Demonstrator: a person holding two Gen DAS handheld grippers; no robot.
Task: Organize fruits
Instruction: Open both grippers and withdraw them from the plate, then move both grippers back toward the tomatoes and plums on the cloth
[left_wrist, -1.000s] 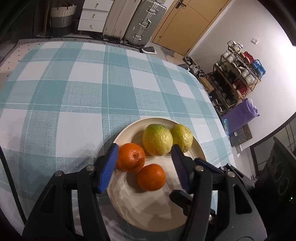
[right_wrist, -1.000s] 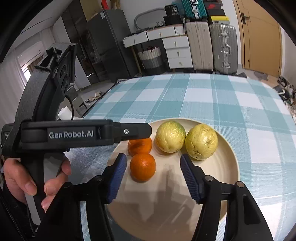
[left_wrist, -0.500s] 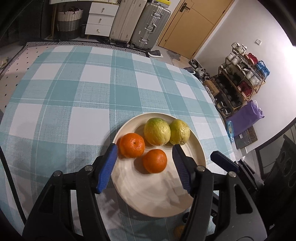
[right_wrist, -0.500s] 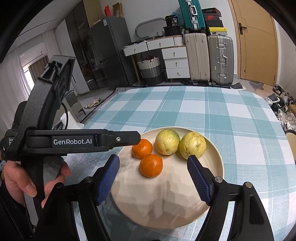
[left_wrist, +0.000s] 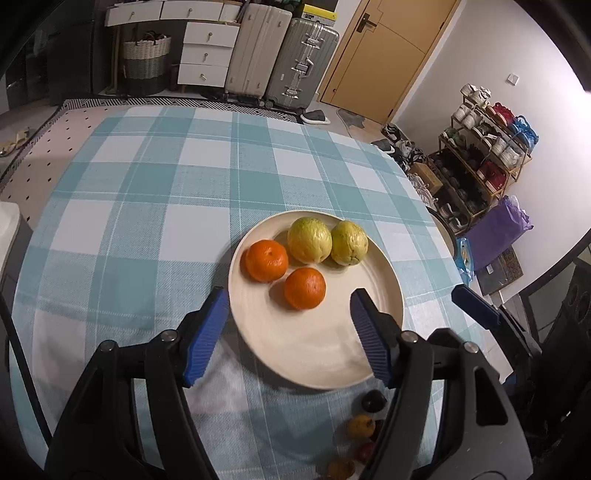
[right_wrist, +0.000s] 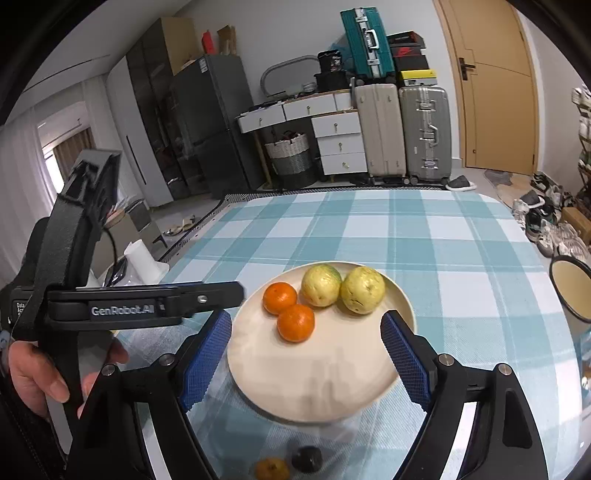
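Opening with nothing between them, both grippers (left_wrist: 288, 328) (right_wrist: 306, 354) hover over round fruits (left_wrist: 306, 258) on the plate (left_wrist: 325, 354).

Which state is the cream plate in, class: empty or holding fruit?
Holding fruit. The plate carries two oranges and two yellow-green fruits, grouped on its far half; the near half is bare.

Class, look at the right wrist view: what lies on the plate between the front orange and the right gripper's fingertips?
Nothing: bare cream plate lies between the front orange and the right gripper, whose jaws are opening and empty. The right wrist view shows it.
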